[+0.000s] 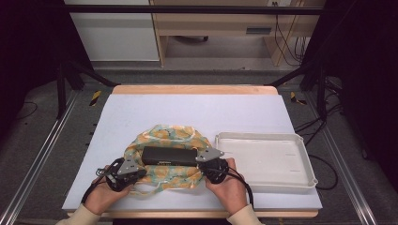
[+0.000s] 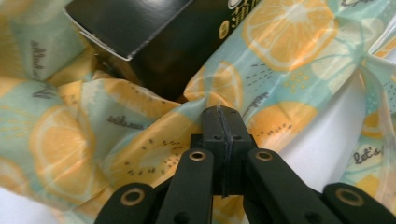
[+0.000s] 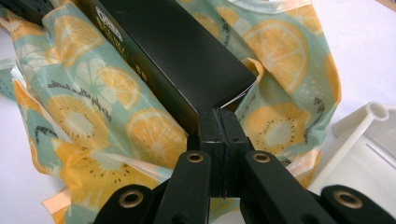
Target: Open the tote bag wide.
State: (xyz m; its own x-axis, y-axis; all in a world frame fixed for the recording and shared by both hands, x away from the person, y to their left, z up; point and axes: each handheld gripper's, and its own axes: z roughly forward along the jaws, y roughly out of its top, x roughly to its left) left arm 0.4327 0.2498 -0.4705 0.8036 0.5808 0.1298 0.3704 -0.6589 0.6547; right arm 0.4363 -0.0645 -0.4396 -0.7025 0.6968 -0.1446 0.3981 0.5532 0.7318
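A soft bag (image 1: 165, 135) printed with orange and kiwi slices lies at the front middle of the white table. A long black box (image 1: 169, 156) rests across it, with the bag bunched around it; I cannot tell how far inside it sits. My left gripper (image 1: 140, 171) is shut on the bag's front left edge. In the left gripper view its tips (image 2: 223, 116) pinch the print (image 2: 70, 140) just below the box's end (image 2: 154, 28). My right gripper (image 1: 202, 164) is shut on the bag (image 3: 93, 112) at the box's right corner (image 3: 173, 51), tips (image 3: 219, 116) pressed together.
An empty white tray (image 1: 300, 140) stands just right of the bag, its rim (image 3: 369, 116) close to my right gripper. The table's wooden edge runs along the front, and bare white surface lies behind the bag.
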